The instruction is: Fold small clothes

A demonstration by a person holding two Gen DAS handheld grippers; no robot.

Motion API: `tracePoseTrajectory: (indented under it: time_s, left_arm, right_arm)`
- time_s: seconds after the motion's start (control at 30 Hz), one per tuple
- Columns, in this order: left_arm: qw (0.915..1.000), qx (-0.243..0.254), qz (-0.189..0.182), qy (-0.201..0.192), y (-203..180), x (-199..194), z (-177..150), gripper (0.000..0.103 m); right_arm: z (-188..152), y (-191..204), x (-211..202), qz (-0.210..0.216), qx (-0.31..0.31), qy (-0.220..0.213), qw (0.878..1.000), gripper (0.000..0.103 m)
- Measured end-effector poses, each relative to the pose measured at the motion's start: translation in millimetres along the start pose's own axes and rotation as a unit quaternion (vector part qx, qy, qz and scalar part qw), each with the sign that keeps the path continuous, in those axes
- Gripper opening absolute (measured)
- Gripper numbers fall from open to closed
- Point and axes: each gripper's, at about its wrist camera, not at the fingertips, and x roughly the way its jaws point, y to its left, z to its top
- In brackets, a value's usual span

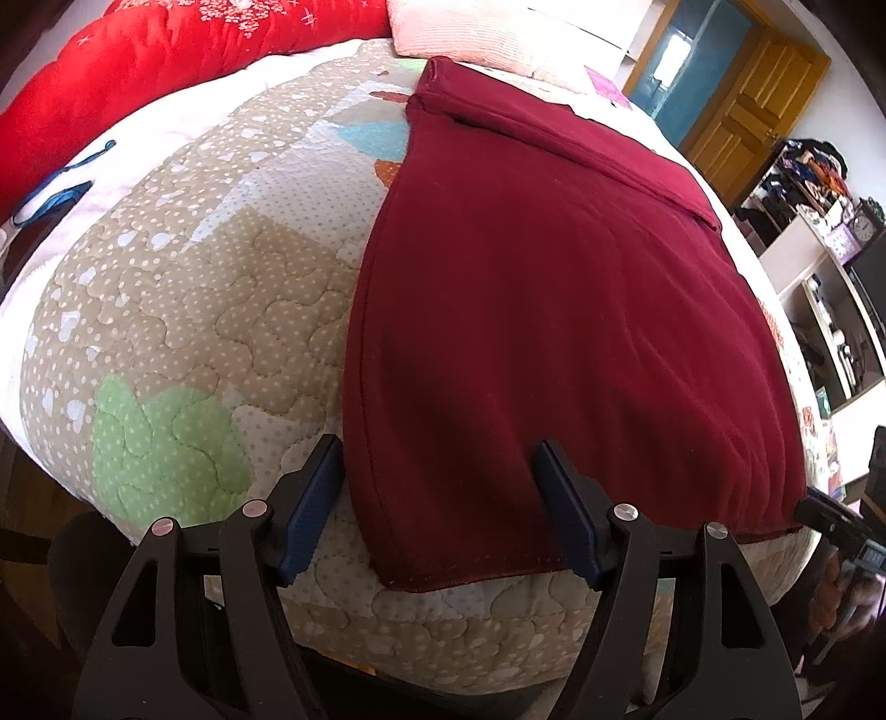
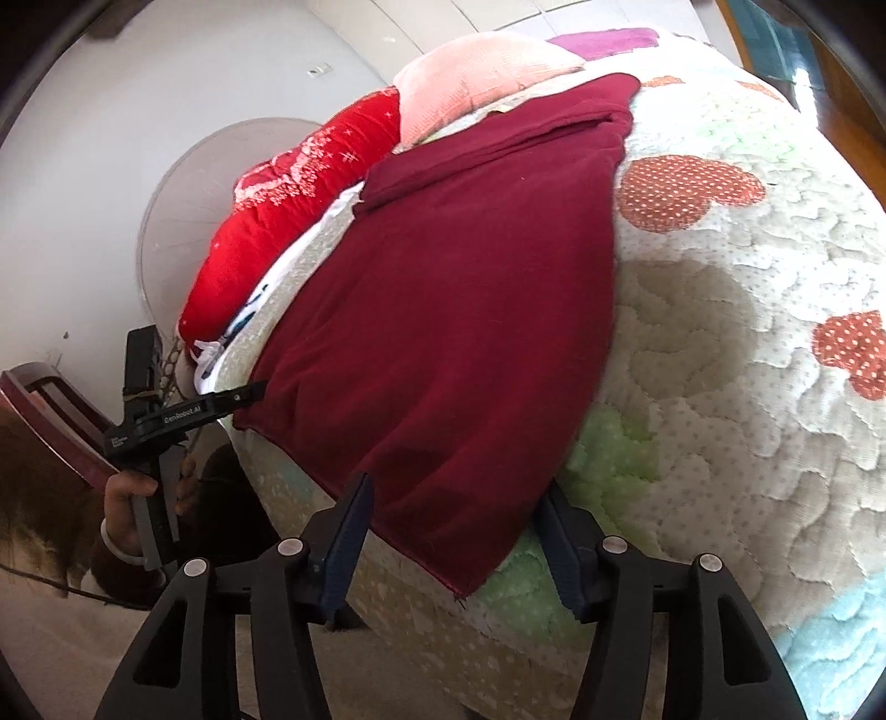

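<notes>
A dark red garment (image 1: 531, 310) lies spread flat on a quilted bed, its far edge folded into a band. It also shows in the right wrist view (image 2: 454, 310). My left gripper (image 1: 440, 454) is open, its jaws straddling the garment's near left corner at the bed edge. My right gripper (image 2: 457, 493) is open, its jaws straddling the garment's near right corner. The left gripper shows in the right wrist view (image 2: 243, 396), held by a hand at the garment's other corner. The right gripper's tip shows in the left wrist view (image 1: 830, 515).
The patchwork quilt (image 1: 183, 310) covers the bed. A red duvet (image 1: 166, 61) and a pink pillow (image 1: 470, 27) lie at the far end. Shelves (image 1: 819, 266) and a wooden door (image 1: 753, 105) stand to the right. A round fan (image 2: 177, 210) stands by the wall.
</notes>
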Motion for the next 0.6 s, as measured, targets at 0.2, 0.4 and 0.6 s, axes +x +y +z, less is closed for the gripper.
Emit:
tracePoseTrajectory:
  time_s: [0.2, 0.4, 0.6]
  left_arm:
    - [0.9999, 0.011, -0.008, 0.009, -2.3, 0.0, 3.1, 0.055]
    - [0.9982, 0.015, -0.052, 0.026, -2.2, -7.7, 11.8, 0.015]
    - [0.9908, -0.03, -0.131, 0.019, 8.9, -16.6, 47.1, 0.013]
  right_arm:
    - [2.8, 4.9, 4.7, 0.02, -0.021, 0.002, 1.0, 0.049]
    - [15.6, 4.4, 8.1, 0.074, -0.017, -0.002, 0.997, 0.019]
    - [58.9, 3.5, -8.8, 0.151, -0.009, -0.069, 0.986, 0.016]
